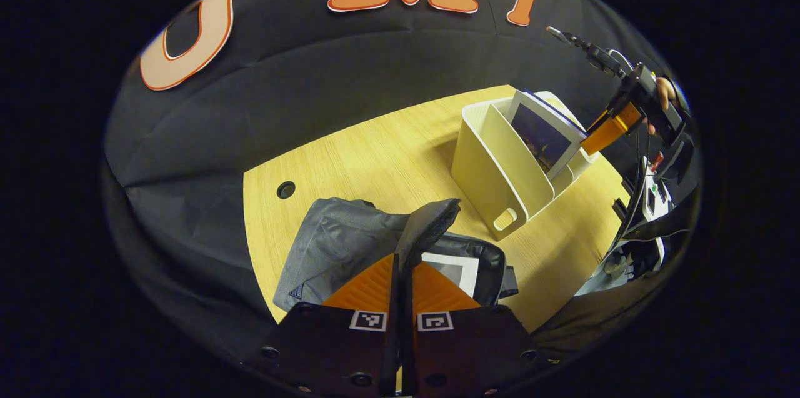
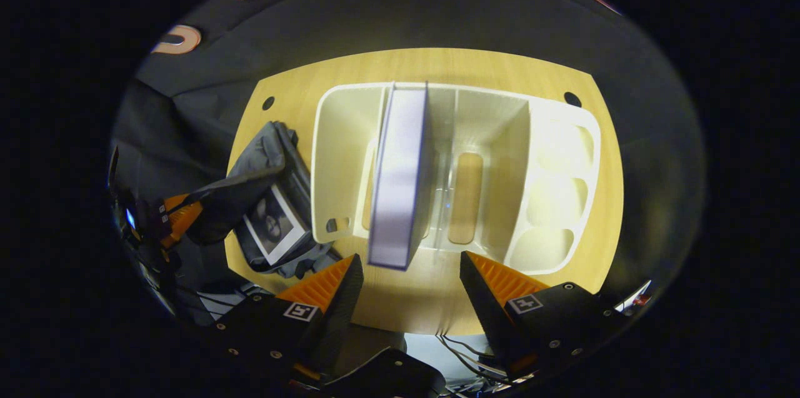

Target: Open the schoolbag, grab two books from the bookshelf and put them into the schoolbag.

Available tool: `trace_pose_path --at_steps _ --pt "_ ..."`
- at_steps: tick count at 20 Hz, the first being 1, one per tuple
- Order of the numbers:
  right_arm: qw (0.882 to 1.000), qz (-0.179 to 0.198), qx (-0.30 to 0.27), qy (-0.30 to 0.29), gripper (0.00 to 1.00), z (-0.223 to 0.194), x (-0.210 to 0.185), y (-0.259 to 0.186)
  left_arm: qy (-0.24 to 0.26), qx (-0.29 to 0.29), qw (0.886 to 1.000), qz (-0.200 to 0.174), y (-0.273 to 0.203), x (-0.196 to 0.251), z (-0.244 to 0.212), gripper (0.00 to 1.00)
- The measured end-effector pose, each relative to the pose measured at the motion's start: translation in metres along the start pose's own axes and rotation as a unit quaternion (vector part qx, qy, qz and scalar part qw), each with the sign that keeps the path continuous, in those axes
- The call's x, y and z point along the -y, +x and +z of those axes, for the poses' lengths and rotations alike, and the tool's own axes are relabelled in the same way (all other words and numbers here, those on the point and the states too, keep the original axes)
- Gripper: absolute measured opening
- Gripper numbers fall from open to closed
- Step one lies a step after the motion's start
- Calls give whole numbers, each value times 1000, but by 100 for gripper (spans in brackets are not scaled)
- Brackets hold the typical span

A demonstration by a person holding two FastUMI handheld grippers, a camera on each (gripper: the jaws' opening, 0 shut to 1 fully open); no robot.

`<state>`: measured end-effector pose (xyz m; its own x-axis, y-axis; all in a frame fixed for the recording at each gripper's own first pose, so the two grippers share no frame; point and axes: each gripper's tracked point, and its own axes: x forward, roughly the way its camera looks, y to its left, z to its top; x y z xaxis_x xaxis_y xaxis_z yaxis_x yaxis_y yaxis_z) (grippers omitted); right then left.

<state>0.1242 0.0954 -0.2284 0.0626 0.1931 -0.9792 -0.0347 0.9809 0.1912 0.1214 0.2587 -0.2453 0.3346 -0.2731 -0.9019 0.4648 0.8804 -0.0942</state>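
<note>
Held schoolbag (image 1: pixel 350 242) flap (image 1: pixel 431 226) pinched in my left gripper (image 1: pixel 405 273), first book (image 2: pixel 275 223) already inside. Right gripper (image 2: pixel 406 279) spread wide above second book (image 2: pixel 400 179), upright in bookshelf (image 2: pixel 556 135). Best straddle book's top edge squarely, then close firmly before lifting.

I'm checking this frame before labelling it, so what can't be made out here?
- Schoolbag interior, left gripper view: the lifted flap and left tool cover it.
- Book cover, right gripper view: seen edge-on.
- Book in the schoolbag, right gripper view: partly hidden by the flap.
</note>
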Motion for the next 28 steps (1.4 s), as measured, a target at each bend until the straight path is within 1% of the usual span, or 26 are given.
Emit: trace_pose_path --at_steps 2,6,8,9,10,11,12,13,15,17,21,24,28 --pt "1000 2 8 10 94 19 -3 3 -3 -4 1000 0 1 0 -1 4" --pt "1000 -3 7 2 91 40 -10 16 2 -8 1000 5 2 -5 0 4" --pt "1000 -9 0 5 83 44 -11 25 2 -10 1000 5 2 -6 0 4" --pt "1000 -16 -4 6 66 45 -9 31 2 -12 1000 6 2 -8 -1 4" --pt "1000 -21 -7 10 72 46 -8 34 3 -12 1000 6 1 -7 0 4" --pt "1000 -21 -9 20 73 48 -10 37 4 -13 1000 7 1 -6 0 4" --pt "999 -24 -10 30 58 50 -11 40 5 -12 1000 7 1 -6 1 4" --pt "999 -32 -10 39 46 50 -8 39 5 -12 1000 7 1 -7 0 4" --pt "998 -50 -8 48 39 50 -2 38 2 -11 1000 4 0 -6 -1 4" --pt "997 -48 -8 59 35 43 -8 31 7 -8 1000 -4 -2 -5 -2 4" --pt "996 -56 16 66 31 32 -13 8 16 -4 1000 -15 -4 -7 -4 4" --pt "994 -57 35 88 30 15 -18 -10 32 1 999 -27 -6 -4 -5 4" --pt "990 -64 54 116 30 -18 -20 -32 35 3 999 -39 -8 -5 -7 4"
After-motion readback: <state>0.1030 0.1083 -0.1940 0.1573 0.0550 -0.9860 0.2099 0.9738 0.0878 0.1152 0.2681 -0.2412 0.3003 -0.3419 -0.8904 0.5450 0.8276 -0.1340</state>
